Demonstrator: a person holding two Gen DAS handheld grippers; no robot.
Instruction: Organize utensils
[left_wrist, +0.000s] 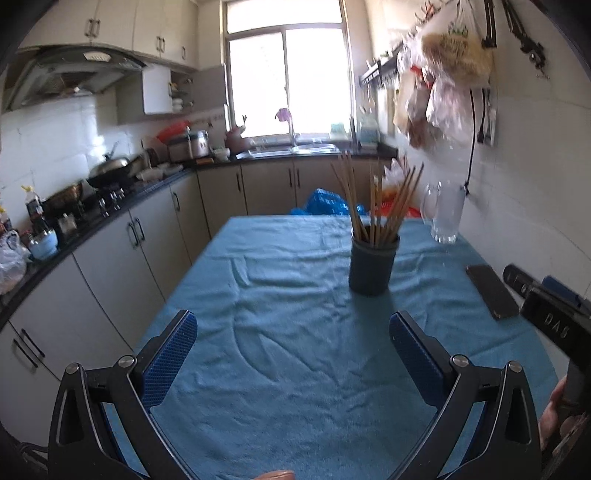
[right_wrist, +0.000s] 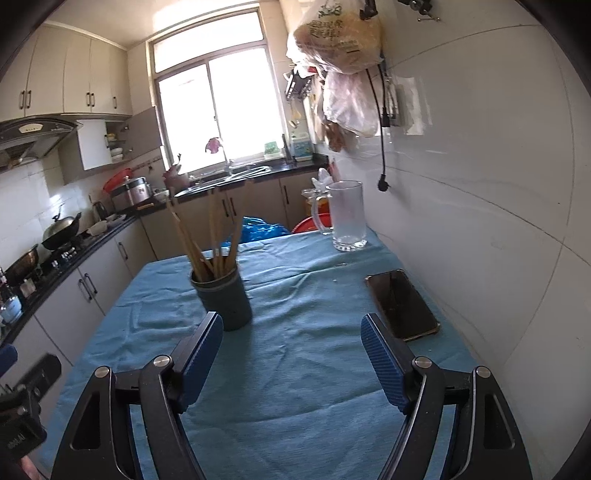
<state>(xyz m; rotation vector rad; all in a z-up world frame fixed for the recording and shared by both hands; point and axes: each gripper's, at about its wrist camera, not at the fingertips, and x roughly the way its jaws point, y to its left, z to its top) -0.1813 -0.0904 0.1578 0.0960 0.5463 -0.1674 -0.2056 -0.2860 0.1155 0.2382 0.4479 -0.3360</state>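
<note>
A dark round holder (left_wrist: 372, 267) stands on the blue tablecloth (left_wrist: 288, 288), filled with several wooden chopsticks (left_wrist: 376, 199) that stick up and fan out. In the right wrist view the holder (right_wrist: 223, 301) with its chopsticks (right_wrist: 210, 236) is just beyond my left finger. My left gripper (left_wrist: 293, 325) is open and empty, low over the cloth, short of the holder. My right gripper (right_wrist: 291, 330) is open and empty. The right gripper's body (left_wrist: 554, 314) shows at the right edge of the left wrist view.
A clear glass mug (right_wrist: 345, 216) stands at the table's far right by the tiled wall. A black phone (right_wrist: 402, 304) lies flat at the right, also in the left wrist view (left_wrist: 491, 291). Kitchen counter and cabinets (left_wrist: 110, 229) run along the left. Bags (right_wrist: 340, 40) hang on the wall.
</note>
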